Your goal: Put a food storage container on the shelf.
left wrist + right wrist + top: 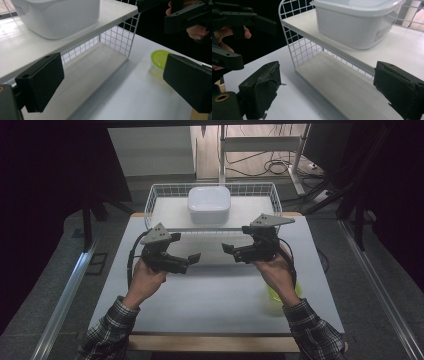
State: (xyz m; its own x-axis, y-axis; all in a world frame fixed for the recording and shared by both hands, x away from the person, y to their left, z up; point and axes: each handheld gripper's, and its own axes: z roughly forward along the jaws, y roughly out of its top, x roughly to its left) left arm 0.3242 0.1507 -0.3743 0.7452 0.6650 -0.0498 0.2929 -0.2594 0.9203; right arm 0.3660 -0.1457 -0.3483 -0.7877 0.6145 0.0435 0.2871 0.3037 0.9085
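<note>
Your left gripper (pixel 192 257) and right gripper (pixel 228 248): fingers spread, empty, above matte white counter (pixel 210 295). Glossy rounded white tub (pixel 209 204) on wire-mesh shelf (pixel 165 195), far. Round green-lidded container (pixel 160 60) near right.

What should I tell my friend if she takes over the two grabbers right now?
Left gripper: open, holding nothing, above the table.
Right gripper: open, holding nothing, facing the left one.
White tub: on the top shelf of the wire rack, lid on.
Green-lidded cup: on the table near the right wrist.
Done: nothing grasped yet.
Left: probably picking up the tub or the cup; the lower shelf is bare.
</note>
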